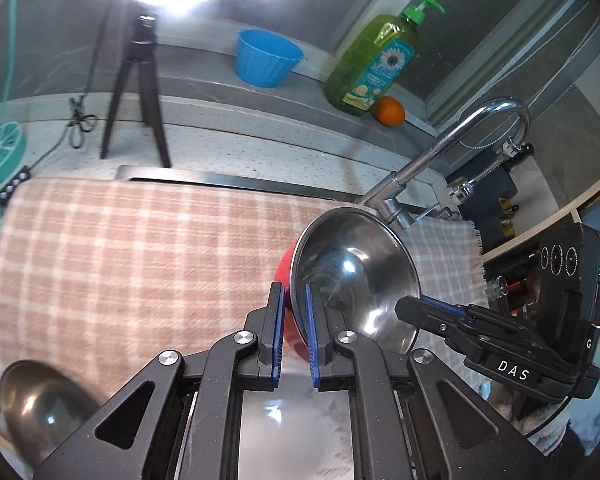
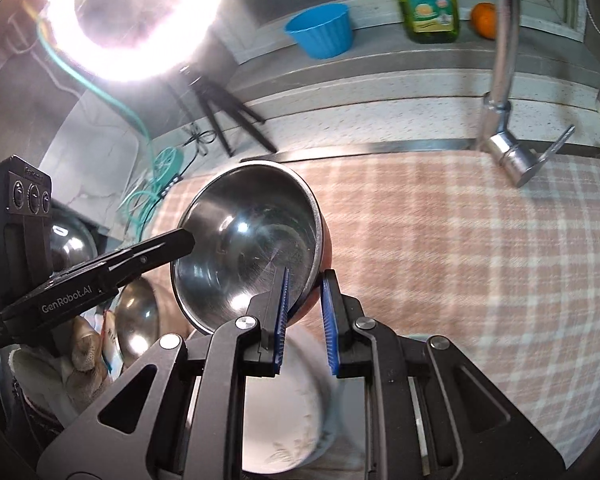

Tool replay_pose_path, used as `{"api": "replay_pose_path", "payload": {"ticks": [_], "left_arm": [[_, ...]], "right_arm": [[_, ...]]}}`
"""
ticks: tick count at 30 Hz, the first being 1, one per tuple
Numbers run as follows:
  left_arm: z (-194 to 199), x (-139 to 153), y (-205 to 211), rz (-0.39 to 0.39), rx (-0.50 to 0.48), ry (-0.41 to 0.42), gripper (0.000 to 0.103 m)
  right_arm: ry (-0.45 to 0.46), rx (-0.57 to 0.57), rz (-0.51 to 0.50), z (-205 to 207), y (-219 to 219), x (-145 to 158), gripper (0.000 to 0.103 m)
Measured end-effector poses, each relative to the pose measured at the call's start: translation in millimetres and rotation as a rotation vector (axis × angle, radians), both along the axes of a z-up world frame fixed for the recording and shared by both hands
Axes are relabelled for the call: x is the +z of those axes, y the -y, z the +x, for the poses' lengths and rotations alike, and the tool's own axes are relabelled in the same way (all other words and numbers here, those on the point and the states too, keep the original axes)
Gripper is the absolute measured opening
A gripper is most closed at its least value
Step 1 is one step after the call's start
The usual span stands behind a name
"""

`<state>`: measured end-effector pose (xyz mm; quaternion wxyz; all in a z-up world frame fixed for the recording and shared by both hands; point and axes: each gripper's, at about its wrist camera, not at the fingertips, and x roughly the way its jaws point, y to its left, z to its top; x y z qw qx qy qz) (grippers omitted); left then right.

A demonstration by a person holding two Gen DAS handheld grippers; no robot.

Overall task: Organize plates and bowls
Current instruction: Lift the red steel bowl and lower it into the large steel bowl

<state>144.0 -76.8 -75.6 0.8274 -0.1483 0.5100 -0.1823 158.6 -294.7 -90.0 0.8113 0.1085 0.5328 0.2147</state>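
A steel bowl point(image 1: 352, 276) with a red outside hangs tilted above the checked cloth point(image 1: 140, 248), held by both grippers at once. My left gripper point(image 1: 293, 292) is shut on its left rim, one blue pad inside and one on the red wall. My right gripper point(image 2: 308, 276) is shut on the opposite rim of the same bowl point(image 2: 252, 240). Each view shows the other gripper from the side: the right gripper point(image 1: 404, 306) and the left gripper point(image 2: 186, 238), both at the bowl's edge. A gloved hand point(image 2: 80, 356) holds the left one.
A white plate point(image 2: 284, 400) lies right below the held bowl. Another steel bowl point(image 1: 40, 400) sits at the lower left. The faucet point(image 1: 460, 136) rises behind the cloth. On the back ledge stand a blue cup point(image 1: 266, 58), a soap bottle point(image 1: 374, 64) and an orange point(image 1: 389, 111); a tripod point(image 1: 138, 92) is at left.
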Motion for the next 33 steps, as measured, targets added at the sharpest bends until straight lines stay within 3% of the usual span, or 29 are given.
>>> {"api": "replay_pose_path", "payload": {"ticks": [17,33], "left_arm": [[-68.9,5.6,-118.0,-0.003,0.170,-0.018,0.009],[-113.2,-25.1,-187.0,0.047,0.255,-0.096,0.008]], "right_arm": [[-0.013,0.206,0.033,-47.0,-121.9,8.6,0.017],[-0.078,0.370,-0.039,-70.5,-209.6,-27.0,0.017]]}}
